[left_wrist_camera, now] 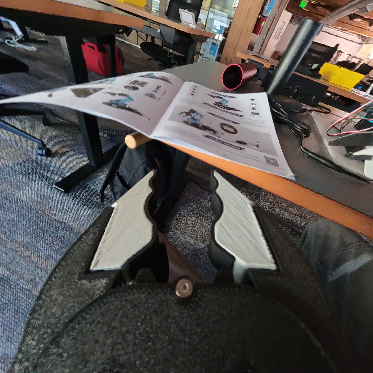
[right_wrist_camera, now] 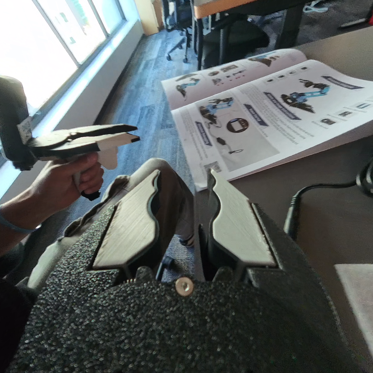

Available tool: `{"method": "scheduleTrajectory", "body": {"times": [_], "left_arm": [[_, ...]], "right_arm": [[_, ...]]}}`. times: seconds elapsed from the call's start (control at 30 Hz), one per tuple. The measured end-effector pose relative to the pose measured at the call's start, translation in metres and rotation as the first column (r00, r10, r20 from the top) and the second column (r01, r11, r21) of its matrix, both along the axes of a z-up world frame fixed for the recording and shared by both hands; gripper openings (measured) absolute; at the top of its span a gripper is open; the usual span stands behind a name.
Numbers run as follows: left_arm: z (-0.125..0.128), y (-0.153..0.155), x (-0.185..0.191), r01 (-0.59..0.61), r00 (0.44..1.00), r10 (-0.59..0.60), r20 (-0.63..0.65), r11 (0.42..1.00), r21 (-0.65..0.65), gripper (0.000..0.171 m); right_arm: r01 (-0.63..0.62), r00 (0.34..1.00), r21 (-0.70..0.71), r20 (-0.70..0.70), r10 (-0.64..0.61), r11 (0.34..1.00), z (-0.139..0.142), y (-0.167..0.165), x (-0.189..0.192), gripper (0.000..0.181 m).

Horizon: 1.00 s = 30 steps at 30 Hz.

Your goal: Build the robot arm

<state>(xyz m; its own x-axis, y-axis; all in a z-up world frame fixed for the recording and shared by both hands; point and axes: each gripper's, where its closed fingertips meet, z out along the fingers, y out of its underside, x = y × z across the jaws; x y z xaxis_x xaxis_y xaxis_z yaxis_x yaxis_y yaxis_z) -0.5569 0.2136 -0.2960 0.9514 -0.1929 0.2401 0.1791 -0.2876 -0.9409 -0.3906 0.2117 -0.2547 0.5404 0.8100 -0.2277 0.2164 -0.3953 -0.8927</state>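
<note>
Landmark: the open booklet lay on the desk, its left pages overhanging the desk's edge and curving free in the air.
Left gripper: the left gripper was below and in front of the booklet's overhanging half, off the desk, over the carpet; its jaws stood well apart and held nothing, touching nothing.
Right gripper: the right gripper was just short of the booklet's near corner, above the desk's edge; its jaws were spread wide and empty. Whether the right fingertip touched the corner of the page could not be told.
Hand: a hand gripped the handle of the left gripper, well to the left of the booklet in the right wrist view.
Under the booklet: a wooden rod poked out from beneath the spine, by the desk's edge.
Beyond the booklet: a dark red tube lay on its side, with a black post to its right.
Right of the booklet: a black cable trailed across the desk.
Below the booklet: a black backpack sat on the carpet.
Handling, as a judgement: the booklet looked light, thin and floppy, likely to sag and crease; the free overhanging edge seemed the easiest place to pinch, taking few pages.
</note>
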Motion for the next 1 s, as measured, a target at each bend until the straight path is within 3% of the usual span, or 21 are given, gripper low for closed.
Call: {"method": "scheduleTrajectory", "body": {"times": [0.2,0.4,0.43,0.63,0.73,1.0], "left_arm": [[0.012,0.051,0.008,0.129,0.992,-0.129,0.008,0.991,0.017,0.049],[0.023,0.094,0.018,0.279,0.959,-0.281,-0.023,0.959,-0.052,0.048],[0.024,0.098,0.020,0.312,0.948,-0.315,-0.039,0.948,-0.068,0.048],[-0.010,0.111,0.030,0.418,0.861,-0.473,-0.187,0.868,-0.269,0.050],[-0.015,0.111,0.030,0.432,0.823,-0.500,-0.270,0.859,-0.276,0.049],[-0.015,0.108,0.030,0.460,0.804,-0.532,-0.267,0.840,-0.289,0.050]], "right_arm": [[0.060,0.975,-0.020,0.213,-0.054,0.998,-0.027,0.049,-0.010,0.048],[0.096,0.926,-0.053,0.371,-0.069,0.994,-0.057,0.082,-0.008,0.073],[0.084,0.919,-0.022,0.387,-0.069,0.996,-0.059,0.084,-0.007,0.070],[0.076,0.921,-0.027,0.385,-0.060,0.997,-0.060,0.083,-0.006,0.071],[0.093,0.921,-0.024,0.383,-0.077,0.995,-0.060,0.083,-0.005,0.071],[0.101,0.923,-0.020,0.375,-0.086,0.995,-0.060,0.083,-0.005,0.071]]}}
